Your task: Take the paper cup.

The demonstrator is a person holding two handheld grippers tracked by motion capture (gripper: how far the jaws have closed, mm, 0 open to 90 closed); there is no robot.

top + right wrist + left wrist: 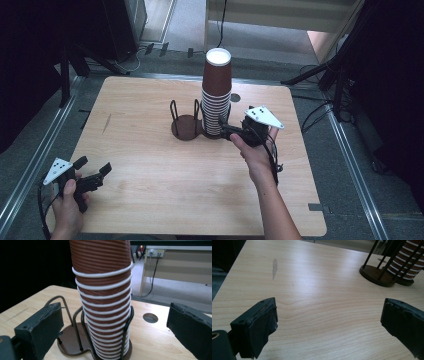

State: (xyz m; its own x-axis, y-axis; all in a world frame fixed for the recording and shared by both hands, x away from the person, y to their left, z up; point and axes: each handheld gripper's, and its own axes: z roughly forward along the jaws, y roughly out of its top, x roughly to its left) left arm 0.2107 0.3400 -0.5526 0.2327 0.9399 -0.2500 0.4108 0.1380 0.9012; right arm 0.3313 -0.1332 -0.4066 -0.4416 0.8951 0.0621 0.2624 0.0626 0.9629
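Observation:
A tall stack of upside-down brown ribbed paper cups (216, 90) with white rims stands in the right bay of a dark wire cup holder (186, 127); the left bay is empty. My right gripper (223, 129) is open at the foot of the stack, on its right side. In the right gripper view the cup stack (105, 302) rises between the two spread jaws of the right gripper (112, 325), a little beyond them. My left gripper (94, 165) is open at the front left of the table, holding nothing, far from the holder (374, 275).
The wooden table (150, 165) has a round cable hole (235, 97) just behind the stack and a grey smudge (274, 267) at the left. Dark stands and cables lie on the floor around the table. A person's hands hold both grippers.

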